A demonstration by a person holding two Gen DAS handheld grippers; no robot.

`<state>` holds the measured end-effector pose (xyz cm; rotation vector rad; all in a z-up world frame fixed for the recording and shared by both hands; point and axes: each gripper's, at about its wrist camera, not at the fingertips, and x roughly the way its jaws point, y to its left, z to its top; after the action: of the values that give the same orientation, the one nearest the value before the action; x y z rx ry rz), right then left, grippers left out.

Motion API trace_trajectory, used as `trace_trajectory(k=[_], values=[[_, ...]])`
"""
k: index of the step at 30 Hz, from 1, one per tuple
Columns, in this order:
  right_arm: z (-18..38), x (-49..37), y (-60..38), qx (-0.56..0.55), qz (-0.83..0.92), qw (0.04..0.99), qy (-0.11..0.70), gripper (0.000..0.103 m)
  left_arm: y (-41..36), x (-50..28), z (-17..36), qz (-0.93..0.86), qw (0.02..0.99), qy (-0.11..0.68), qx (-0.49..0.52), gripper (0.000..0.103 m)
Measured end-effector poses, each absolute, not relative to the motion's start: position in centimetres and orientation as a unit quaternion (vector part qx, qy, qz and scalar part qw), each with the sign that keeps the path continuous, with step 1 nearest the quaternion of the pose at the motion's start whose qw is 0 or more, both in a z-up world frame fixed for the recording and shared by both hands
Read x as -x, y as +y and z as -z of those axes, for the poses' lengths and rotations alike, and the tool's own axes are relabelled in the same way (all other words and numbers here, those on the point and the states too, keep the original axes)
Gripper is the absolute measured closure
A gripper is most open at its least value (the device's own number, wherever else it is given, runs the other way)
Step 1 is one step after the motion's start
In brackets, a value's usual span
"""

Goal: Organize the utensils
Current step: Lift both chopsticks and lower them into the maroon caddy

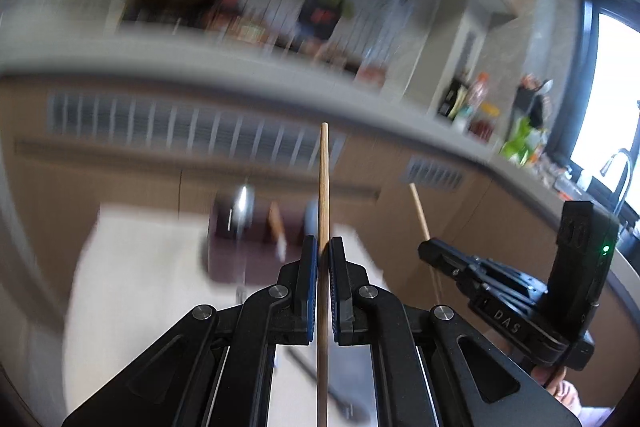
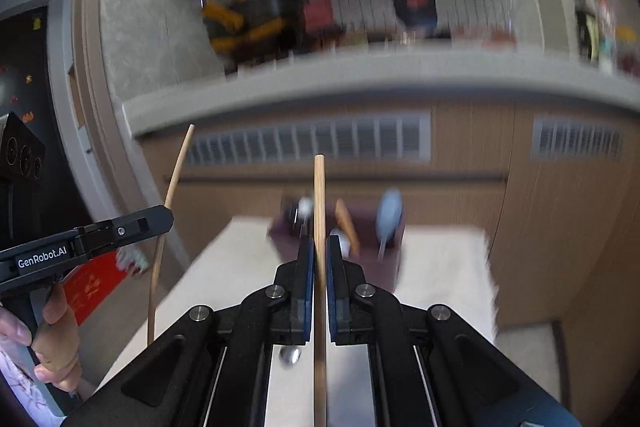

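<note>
The left tool (image 1: 324, 251) pinches one chopstick (image 1: 323, 187) at frame centre; the right tool (image 2: 319, 249) pinches another chopstick (image 2: 319, 195); beyond, mid-frame on the pale surface (image 2: 440, 267), the dark holder (image 2: 384, 267) already keeps some utensils; both sticks remain undelivered, I judge.

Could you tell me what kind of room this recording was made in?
Most likely a home kitchen: a long counter over wooden cabinets, a tap by the window, and bottles on the counter.
</note>
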<state>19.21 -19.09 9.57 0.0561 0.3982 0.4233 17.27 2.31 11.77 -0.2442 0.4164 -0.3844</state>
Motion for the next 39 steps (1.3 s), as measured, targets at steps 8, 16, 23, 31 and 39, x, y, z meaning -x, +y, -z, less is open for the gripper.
trace_trajectory(k=[8, 16, 23, 31, 39], values=[[-18.8, -23.3, -19.4, -0.031, -0.198, 0.979, 0.048, 0.097, 1.8, -22.1, -19.9, 0.193, 0.975, 0.062, 0.090, 0.097], [-17.1, -29.1, -18.0, -0.031, -0.189, 0.980, 0.053, 0.097, 3.2, -28.6, -17.3, 0.181, 0.976, 0.065, 0.106, 0.097], [-12.4, -33.4, -17.3, -0.038, -0.174, 0.981, 0.082, 0.097, 3.3, -34.0, -11.3, 0.168, 0.974, 0.096, 0.115, 0.097], [-8.2, -36.5, -17.4, -0.038, -0.164, 0.980, 0.107, 0.097, 2.3, -37.4, -6.3, 0.157, 0.976, 0.117, 0.100, 0.097], [-4.3, -38.5, -17.2, -0.043, -0.159, 0.975, 0.146, 0.097, 2.3, -39.4, -2.5, 0.145, 0.973, 0.155, 0.089, 0.097]])
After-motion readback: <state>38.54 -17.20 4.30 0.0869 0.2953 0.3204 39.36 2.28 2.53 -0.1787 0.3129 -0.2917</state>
